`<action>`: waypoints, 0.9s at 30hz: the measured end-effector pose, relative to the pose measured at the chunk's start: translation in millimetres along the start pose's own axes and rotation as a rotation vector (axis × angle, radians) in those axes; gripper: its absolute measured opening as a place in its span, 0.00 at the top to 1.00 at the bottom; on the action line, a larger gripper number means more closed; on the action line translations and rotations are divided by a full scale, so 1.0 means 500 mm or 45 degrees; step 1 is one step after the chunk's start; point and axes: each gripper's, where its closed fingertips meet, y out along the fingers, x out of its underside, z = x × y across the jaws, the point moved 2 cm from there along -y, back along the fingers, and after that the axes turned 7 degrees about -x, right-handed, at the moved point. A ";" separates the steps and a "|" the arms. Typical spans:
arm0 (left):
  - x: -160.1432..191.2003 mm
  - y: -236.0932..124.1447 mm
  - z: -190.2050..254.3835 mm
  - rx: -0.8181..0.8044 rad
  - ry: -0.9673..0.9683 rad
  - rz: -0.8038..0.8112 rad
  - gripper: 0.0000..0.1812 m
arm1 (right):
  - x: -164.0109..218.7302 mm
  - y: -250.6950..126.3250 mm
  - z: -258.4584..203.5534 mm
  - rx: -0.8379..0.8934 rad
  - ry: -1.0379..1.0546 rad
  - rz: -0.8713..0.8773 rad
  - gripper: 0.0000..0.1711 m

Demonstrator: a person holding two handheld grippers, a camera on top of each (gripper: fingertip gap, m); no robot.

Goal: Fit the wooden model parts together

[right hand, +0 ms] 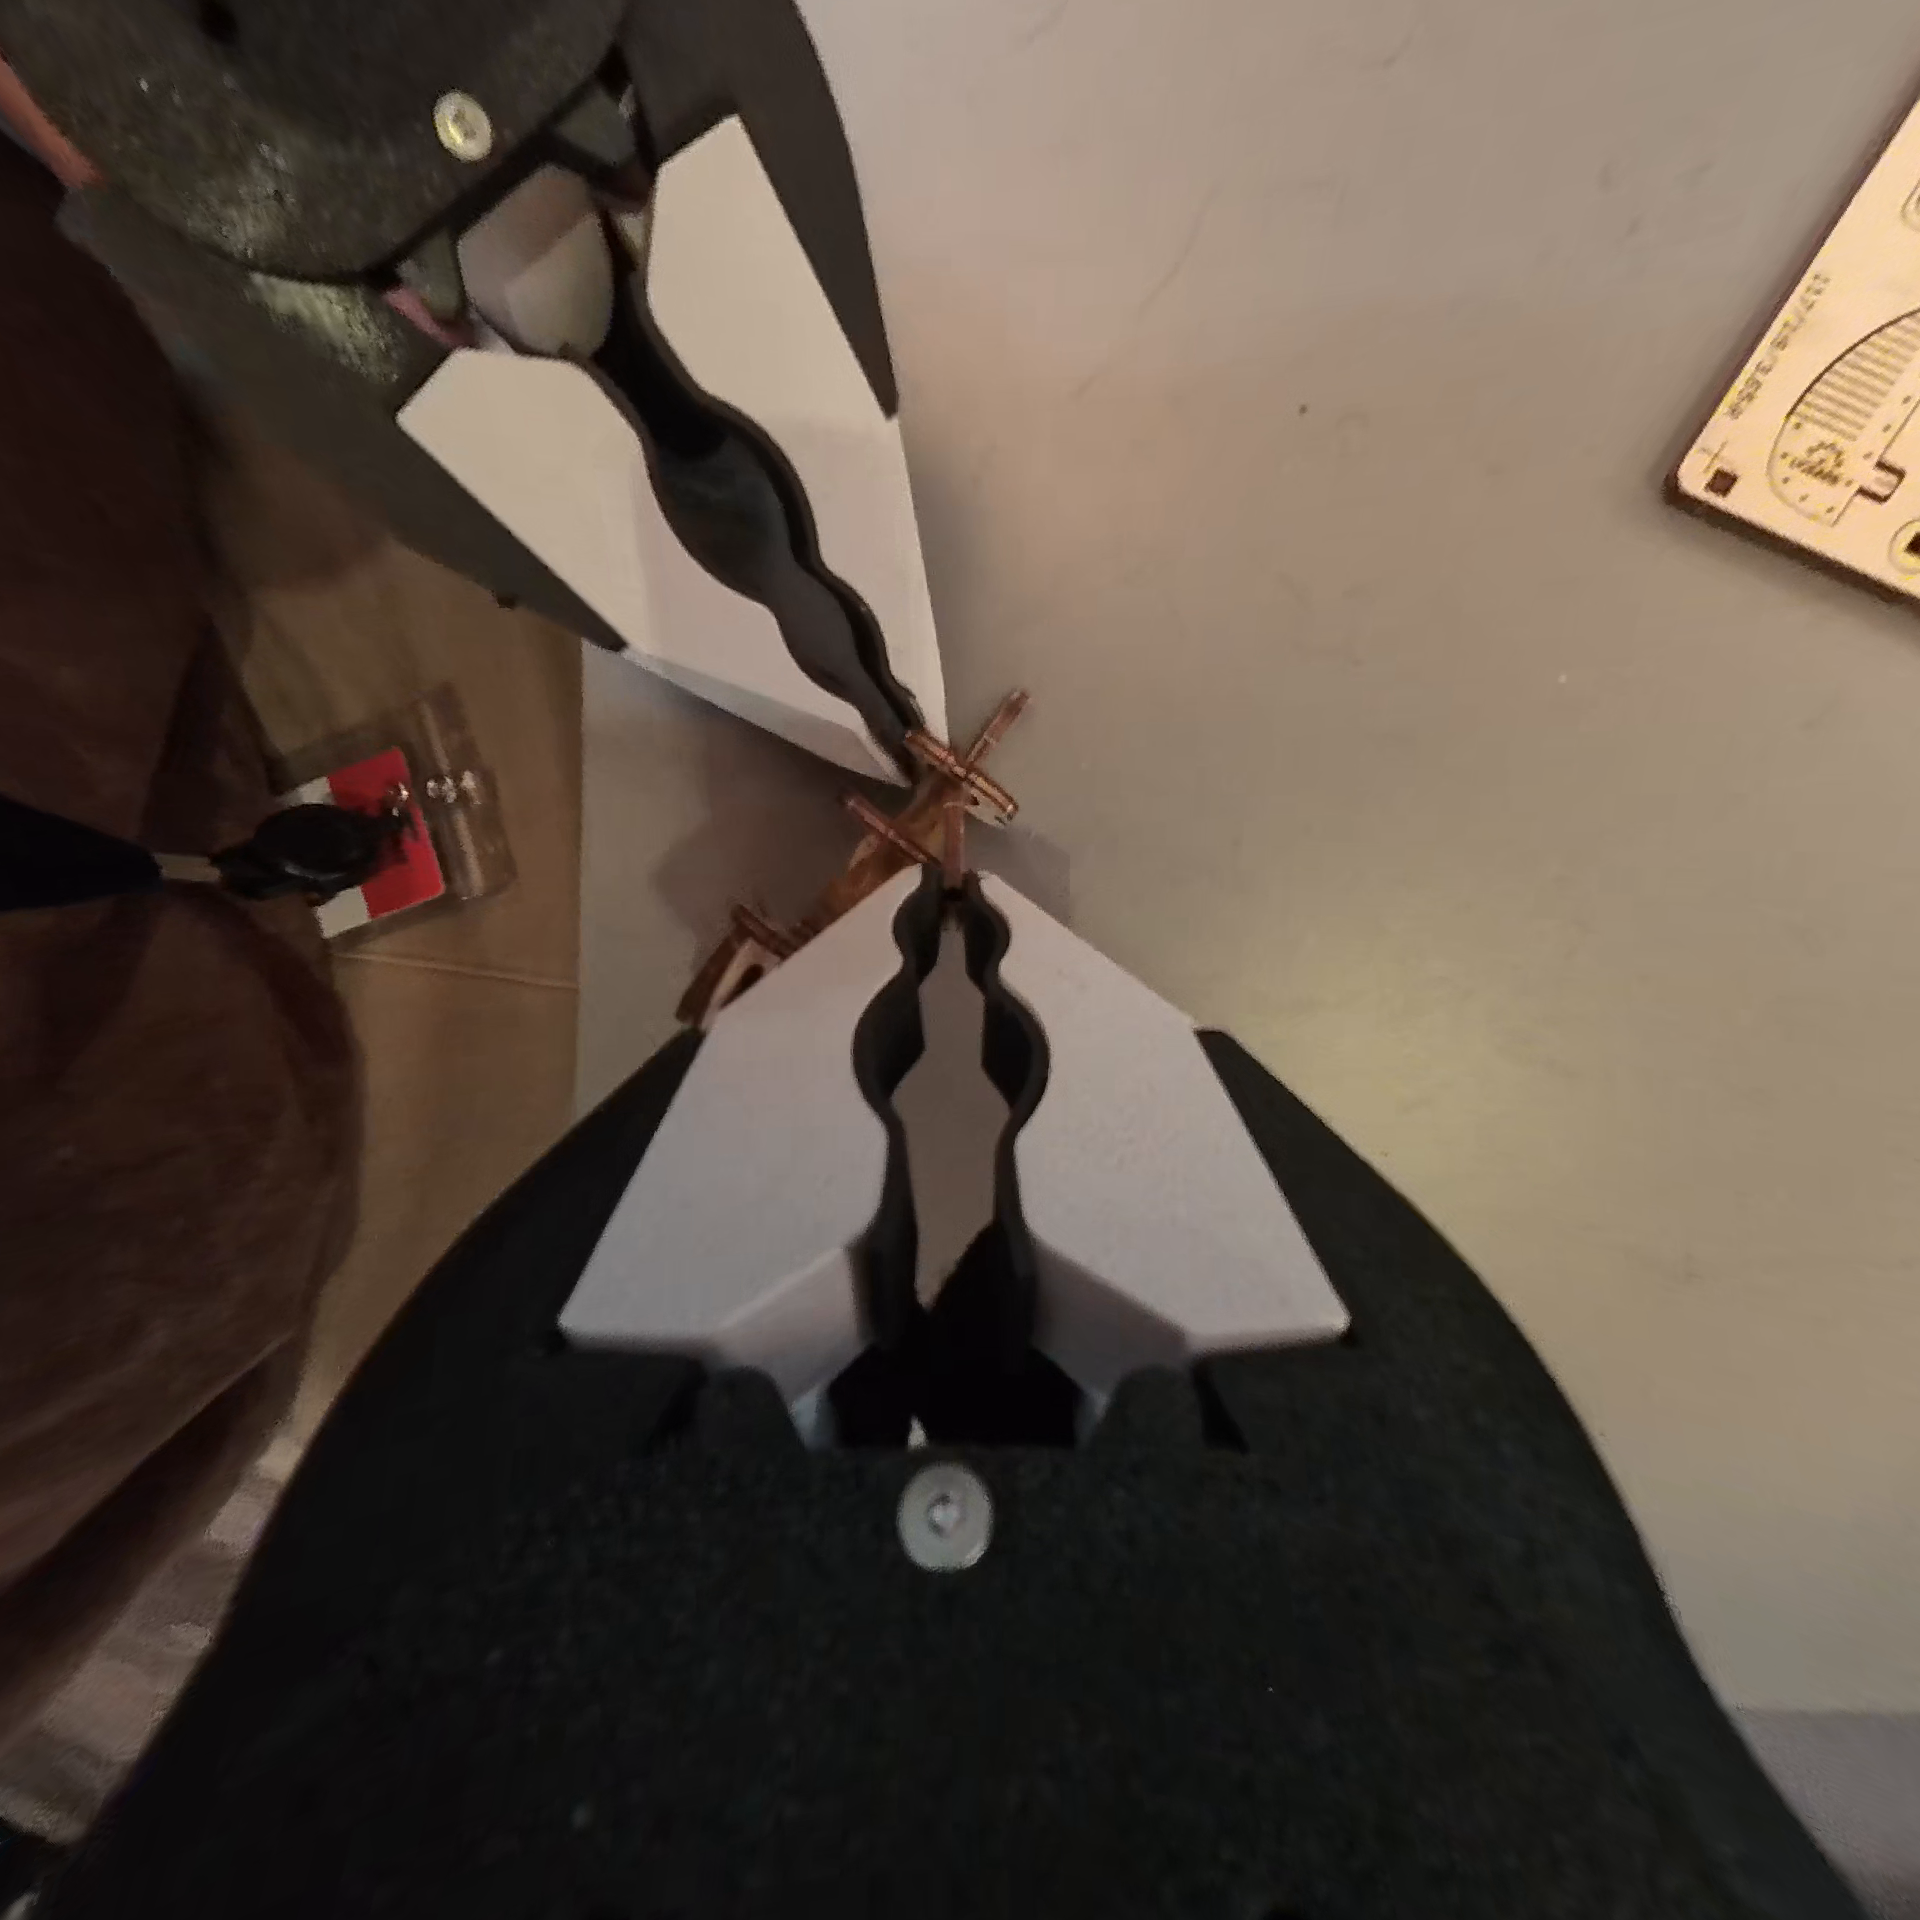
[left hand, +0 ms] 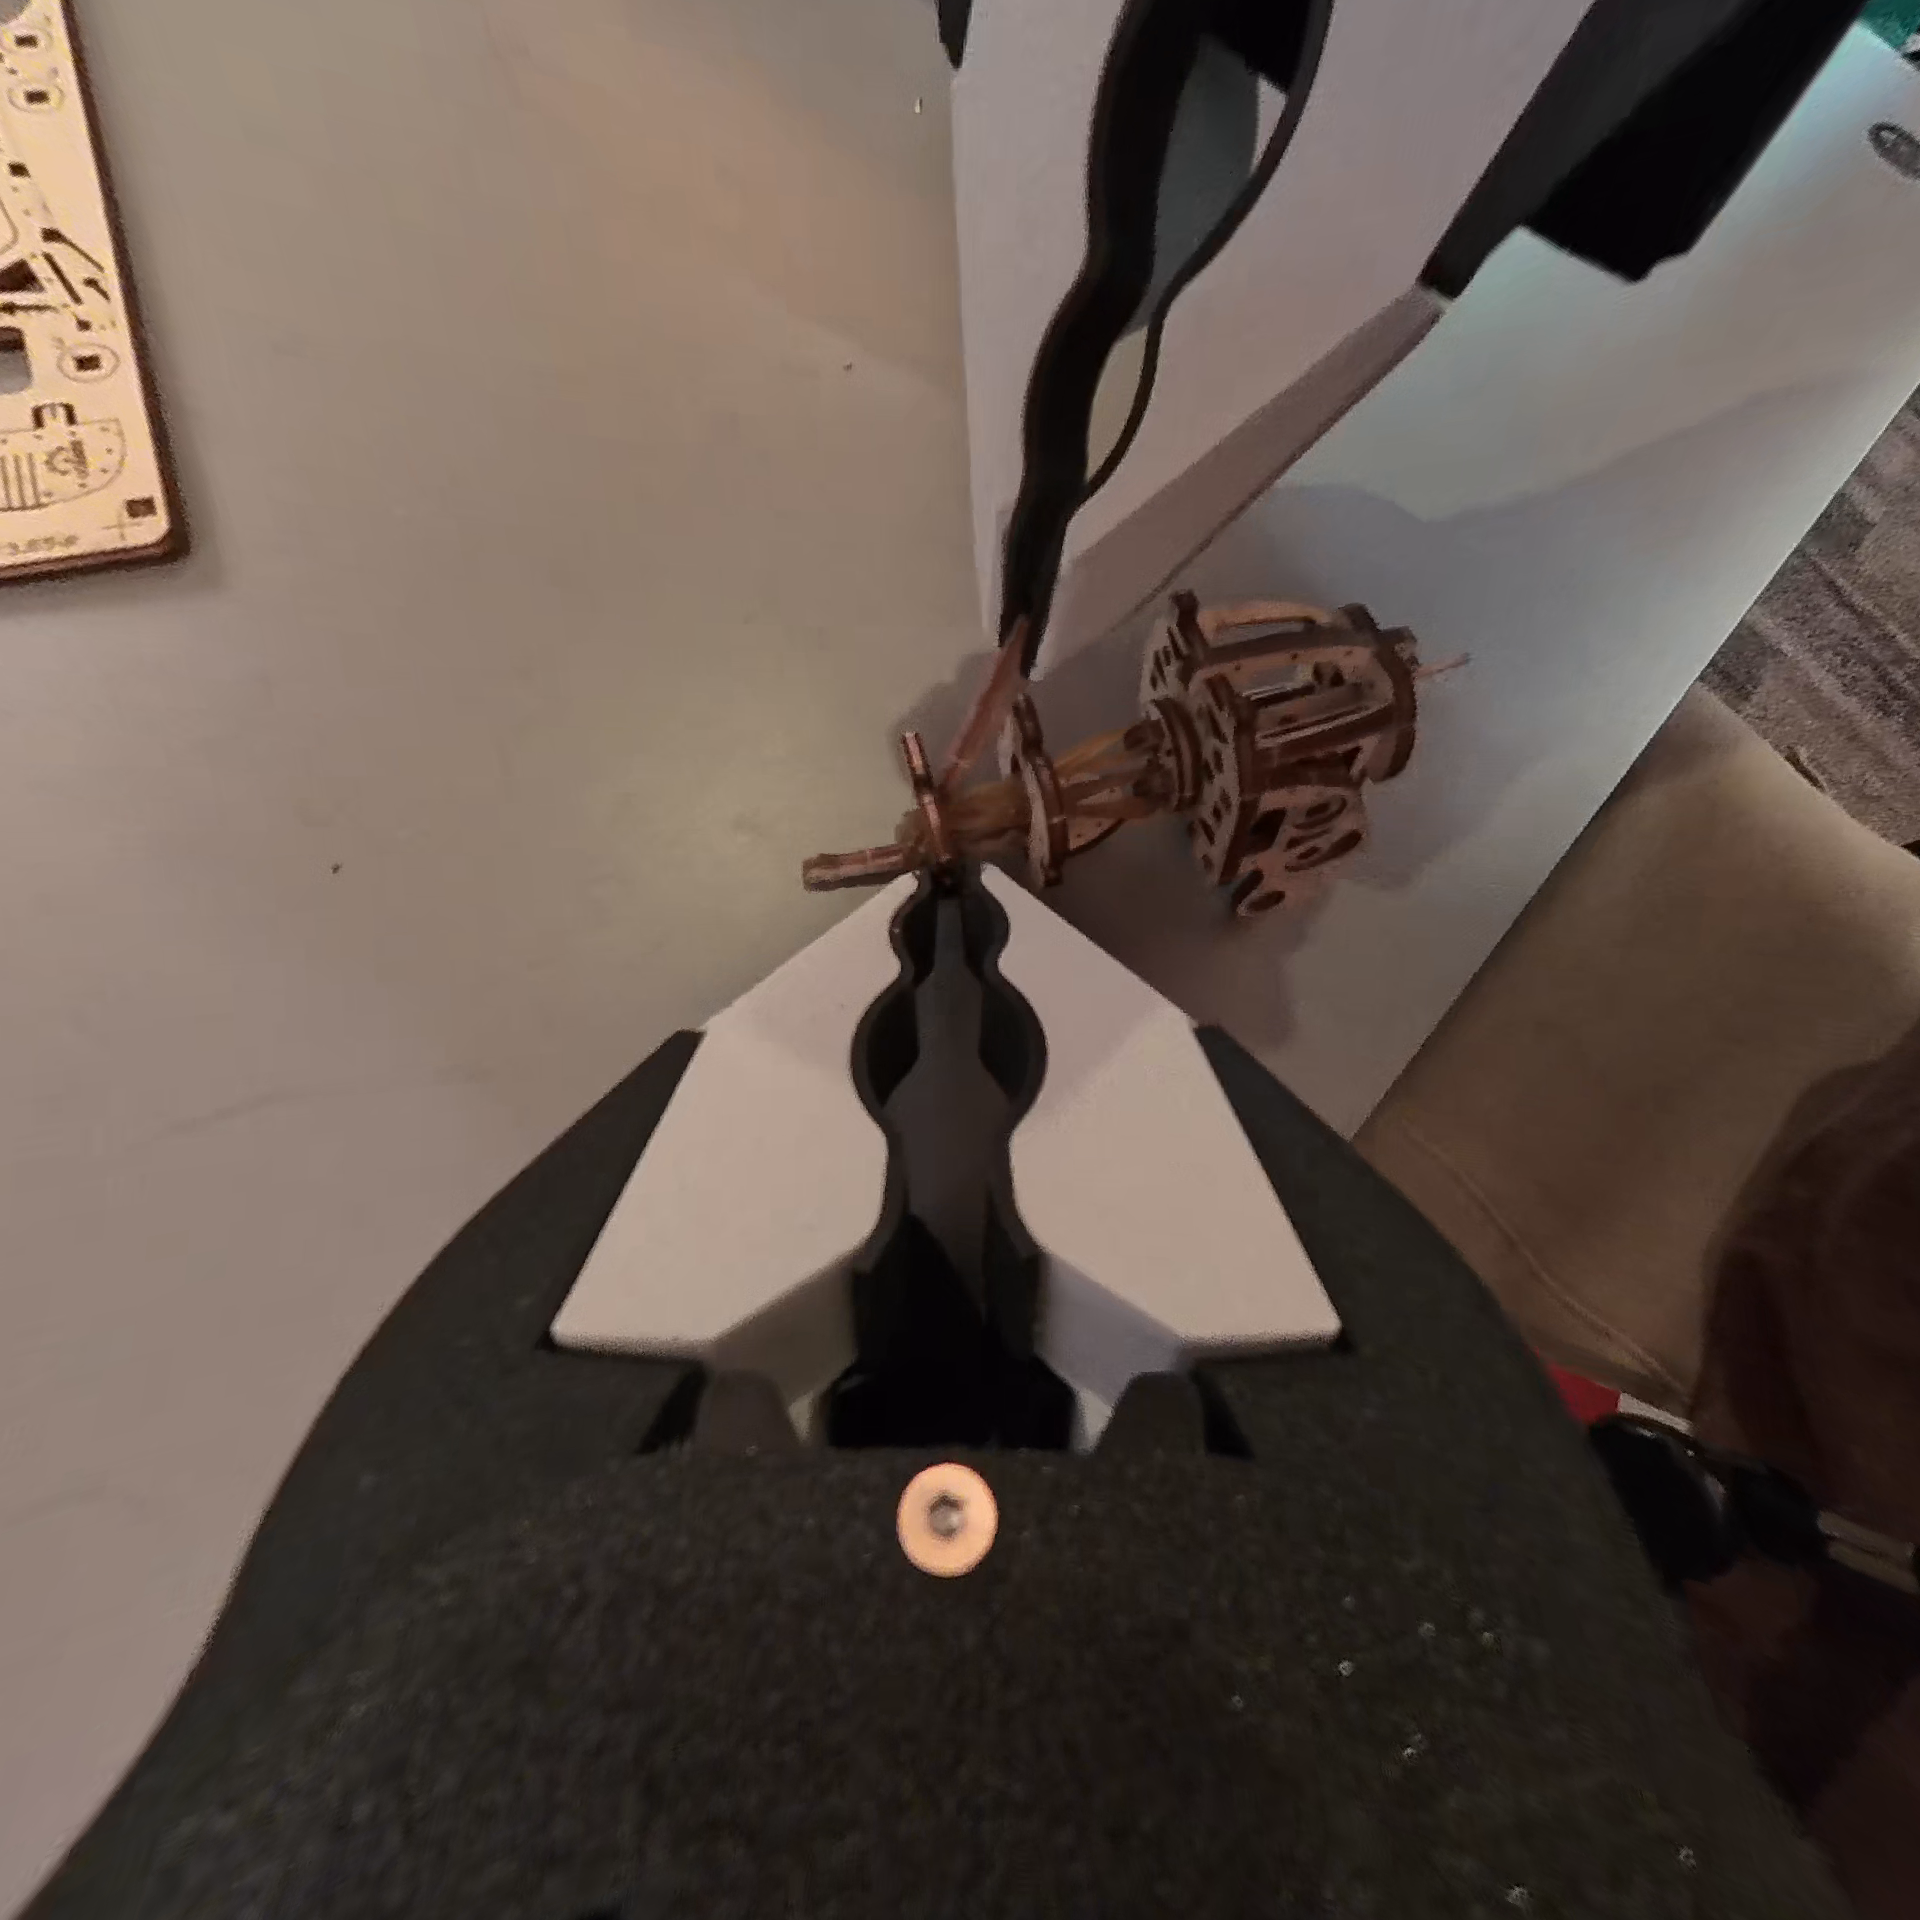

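The wooden model is a small laser-cut assembly with a boxy body and a thin shaft with discs pointing left. It is held just above the grey table. My left gripper is shut on the edge of the front disc. My right gripper comes down from above, shut on a thin wooden strip that meets the shaft between the discs. In the right wrist view, my right gripper pinches the strip, and the left gripper holds the model's crossed end.
A laser-cut wooden parts sheet lies on the table to the far left; it also shows in the right wrist view. The table edge runs close behind the model. A person's beige clothing and a hanging badge are beyond it. About 4 centimeters separates my left fingertips from my right.
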 end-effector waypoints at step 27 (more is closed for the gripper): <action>-0.003 -0.002 -0.009 0.217 0.021 -0.060 0.91 | 0.022 0.011 0.009 -0.453 0.090 -0.090 0.99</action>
